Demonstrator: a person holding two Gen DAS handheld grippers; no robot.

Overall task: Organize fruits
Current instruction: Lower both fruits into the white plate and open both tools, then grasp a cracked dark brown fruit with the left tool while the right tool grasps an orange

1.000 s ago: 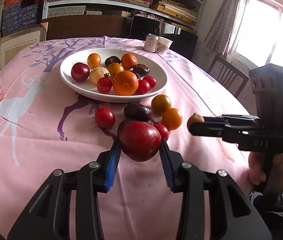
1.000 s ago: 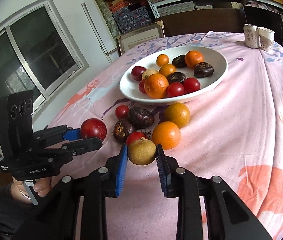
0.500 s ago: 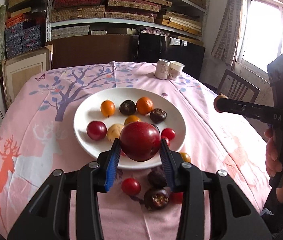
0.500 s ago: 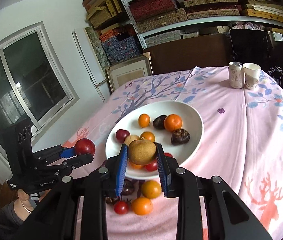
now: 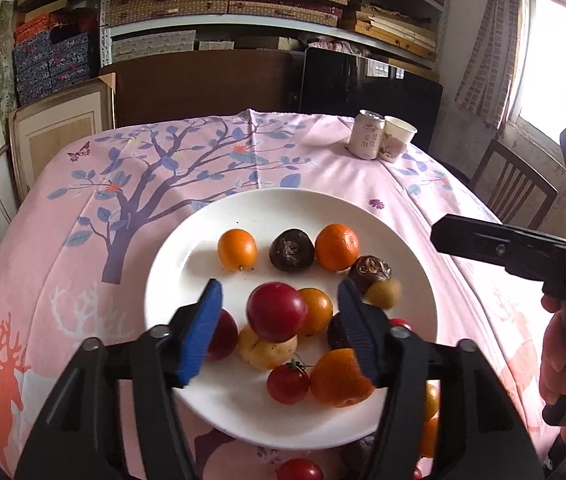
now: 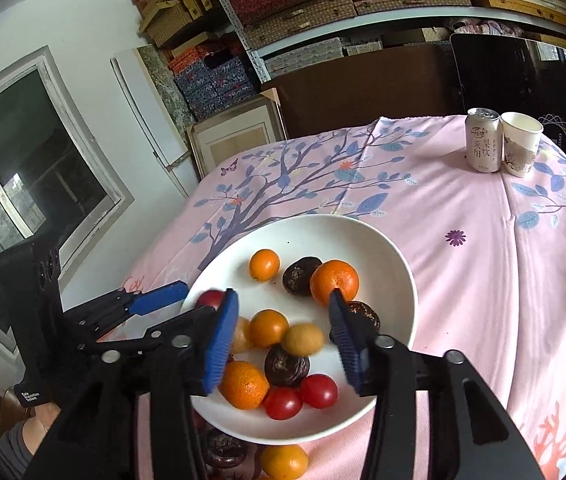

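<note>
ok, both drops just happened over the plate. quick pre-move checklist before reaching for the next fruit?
1. Left hand-held gripper released: ok, jaws opening, pads clear of the round dark-red plum.
2. Right hand-held gripper released: ok, jaws opening, pads clear of the small tan-yellow round fruit.
3. Both dropped fruits above the white round plate: ok.
4. Dropped fruits settled: cannot tell, both look blurred.
5. Fruits left on the pink printed tablecloth: not ok, an orange citrus and others lie below the plate's near rim.
6. Drink can and paper cup clear of the work area: ok.
</note>
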